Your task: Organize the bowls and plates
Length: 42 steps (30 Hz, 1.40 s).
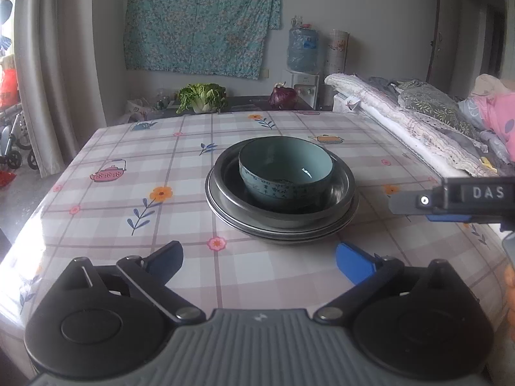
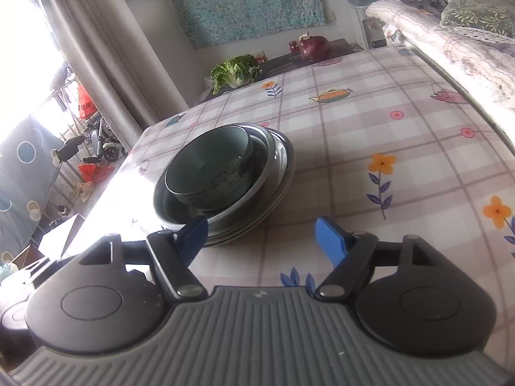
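A teal ceramic bowl (image 1: 285, 172) sits inside a steel bowl (image 1: 341, 189), which rests on stacked steel plates (image 1: 283, 233) in the middle of the table. The stack also shows in the right wrist view: teal bowl (image 2: 209, 169), steel bowl (image 2: 257, 160), plates (image 2: 283, 167). My left gripper (image 1: 259, 259) is open and empty, a little in front of the stack. My right gripper (image 2: 262, 238) is open and empty, just right of the stack, its left fingertip close to the plates' rim. The right gripper's side (image 1: 450, 197) shows at the right in the left wrist view.
The table has a checked floral cloth (image 1: 128, 199). A green cabbage (image 1: 201, 96) and a purple cabbage (image 1: 283, 97) lie on a dark cabinet behind it. Folded bedding (image 1: 418, 119) is piled along the table's right edge. A curtain (image 1: 48, 64) hangs at left.
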{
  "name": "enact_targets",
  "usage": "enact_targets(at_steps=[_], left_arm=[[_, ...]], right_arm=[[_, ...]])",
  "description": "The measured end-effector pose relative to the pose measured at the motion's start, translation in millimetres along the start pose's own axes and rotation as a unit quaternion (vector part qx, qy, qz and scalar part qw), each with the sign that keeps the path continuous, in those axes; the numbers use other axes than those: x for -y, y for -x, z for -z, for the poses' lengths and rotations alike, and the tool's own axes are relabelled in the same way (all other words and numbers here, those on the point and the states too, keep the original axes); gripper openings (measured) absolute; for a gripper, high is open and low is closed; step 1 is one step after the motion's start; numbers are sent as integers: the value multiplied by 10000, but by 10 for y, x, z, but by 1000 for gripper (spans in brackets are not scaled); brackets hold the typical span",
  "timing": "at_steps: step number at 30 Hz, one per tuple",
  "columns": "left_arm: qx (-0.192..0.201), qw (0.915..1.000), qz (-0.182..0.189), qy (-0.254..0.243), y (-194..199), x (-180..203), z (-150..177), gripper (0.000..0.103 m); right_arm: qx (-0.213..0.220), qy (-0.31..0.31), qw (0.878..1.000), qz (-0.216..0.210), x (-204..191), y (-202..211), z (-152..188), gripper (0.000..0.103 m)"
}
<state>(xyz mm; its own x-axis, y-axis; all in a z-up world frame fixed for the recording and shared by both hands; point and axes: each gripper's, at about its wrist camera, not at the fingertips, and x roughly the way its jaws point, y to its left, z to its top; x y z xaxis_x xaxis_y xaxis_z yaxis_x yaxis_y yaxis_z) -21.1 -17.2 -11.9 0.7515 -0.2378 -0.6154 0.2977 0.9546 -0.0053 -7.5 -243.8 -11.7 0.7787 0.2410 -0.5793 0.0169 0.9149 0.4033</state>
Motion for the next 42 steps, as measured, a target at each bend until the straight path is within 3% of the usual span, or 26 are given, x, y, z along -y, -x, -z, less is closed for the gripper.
enact_targets(at_steps=[8, 15, 19, 25, 32, 42], left_arm=[[-1, 9994, -322, -138, 92, 128, -117, 103], [-108, 9975, -691, -131, 73, 191, -178, 103], [-367, 9965, -718, -225, 19, 186, -231, 103], [-415, 9949, -902, -189, -7, 181, -238, 103], [-804, 9937, -760, 162, -94, 102, -255, 103], [-1080, 9876, -1042, 460, -141, -8, -258, 103]], right_arm=[[-41, 256, 9978, 610, 79, 393, 234, 92], [56, 566, 9930, 1033, -4, 470, 310, 102], [118, 734, 9912, 1094, -69, 475, 278, 102], [122, 689, 9910, 1141, -100, 458, 234, 102], [-65, 530, 9909, 1232, -160, 394, 193, 102], [-430, 586, 9910, 1125, -321, 278, 179, 102]])
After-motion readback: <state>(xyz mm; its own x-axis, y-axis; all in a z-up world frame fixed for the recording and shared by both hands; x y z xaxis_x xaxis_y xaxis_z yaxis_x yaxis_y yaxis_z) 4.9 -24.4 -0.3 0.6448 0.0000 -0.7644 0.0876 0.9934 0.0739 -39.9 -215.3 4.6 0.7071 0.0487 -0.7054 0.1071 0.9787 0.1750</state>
